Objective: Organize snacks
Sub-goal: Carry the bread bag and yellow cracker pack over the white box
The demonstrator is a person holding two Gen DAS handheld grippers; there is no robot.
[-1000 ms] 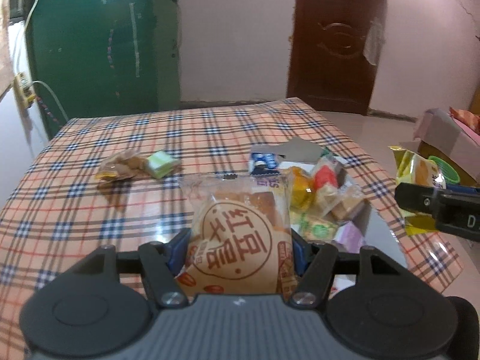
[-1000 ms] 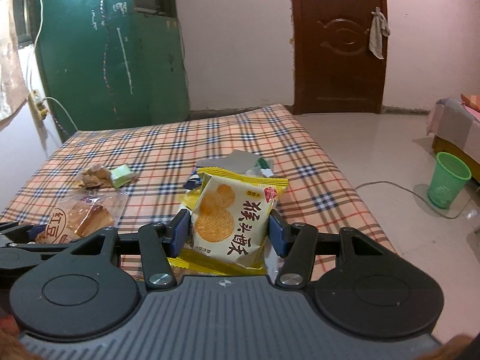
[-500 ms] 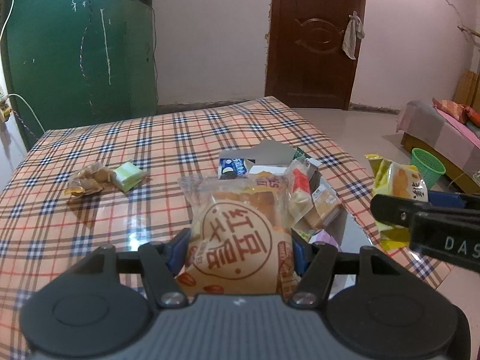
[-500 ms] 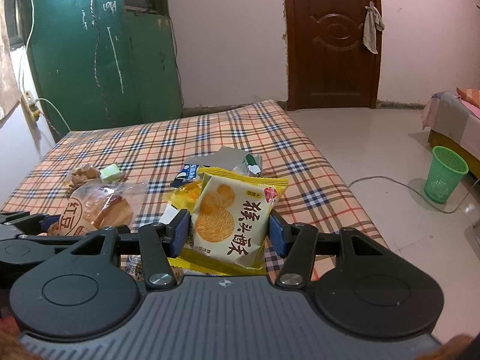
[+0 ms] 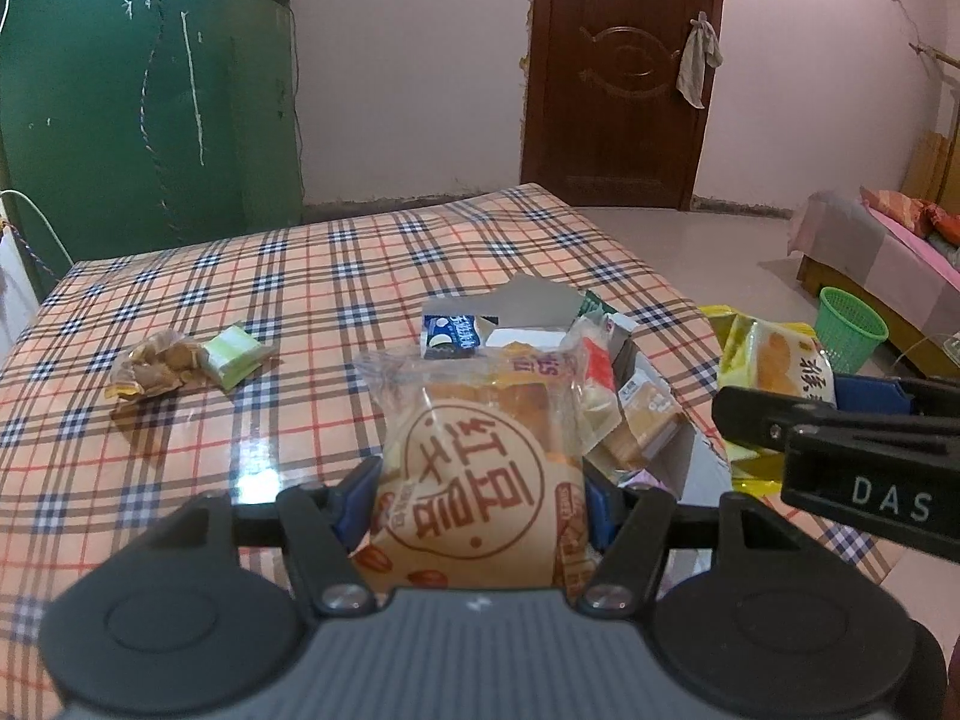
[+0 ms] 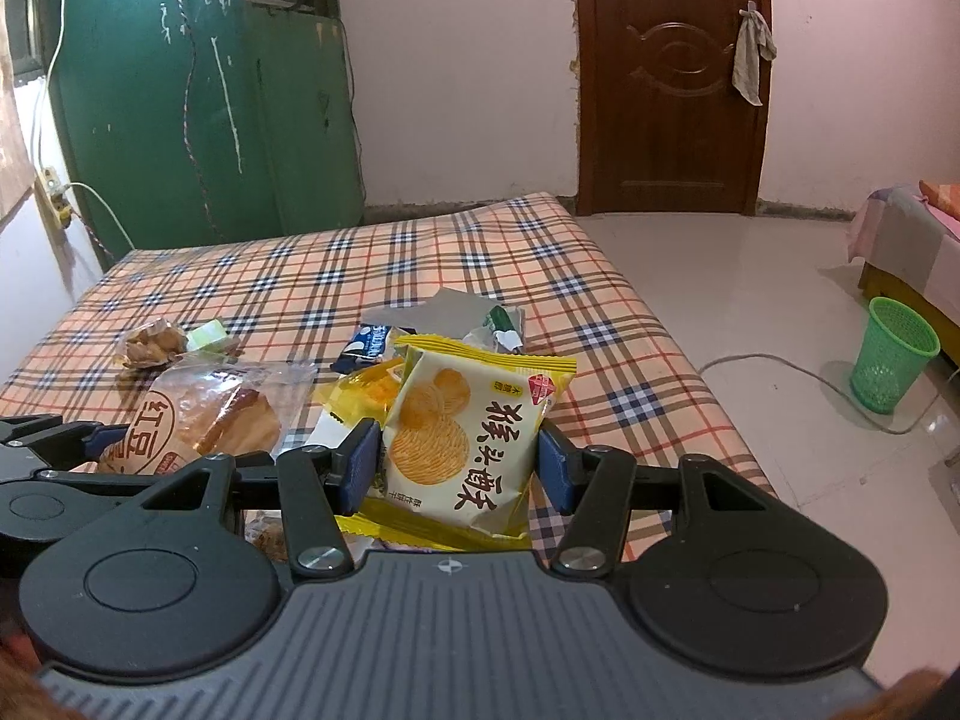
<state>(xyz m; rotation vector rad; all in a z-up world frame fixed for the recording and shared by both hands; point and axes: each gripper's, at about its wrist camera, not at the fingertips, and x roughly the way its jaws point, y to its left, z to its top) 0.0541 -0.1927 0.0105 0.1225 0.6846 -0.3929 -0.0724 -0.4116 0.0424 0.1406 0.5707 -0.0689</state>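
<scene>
Desk (image 5: 312, 276): covered by a glossy orange plaid cloth with dark blue and red lines; a light glare shows near its front.
Far left of desk: a clear packet of brown snacks (image 5: 153, 363), with a small pale green packet (image 5: 234, 354) touching its right side.
Right of middle: an open grey cardboard box (image 6: 447, 309) filled with mixed snack packets, a blue-and-white packet (image 5: 450, 333) at its near-left edge.
Floor (image 6: 720, 276): pale glossy tiles; a green mesh wastebasket (image 6: 894, 360) stands on it, a cable (image 6: 780, 363) trailing beside.

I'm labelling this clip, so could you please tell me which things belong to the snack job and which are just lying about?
Job:
- bread pack, left claw
- chips pack, right claw
- snack box
- loose snacks

Lying about:
- green bin
- cloth on door
</scene>
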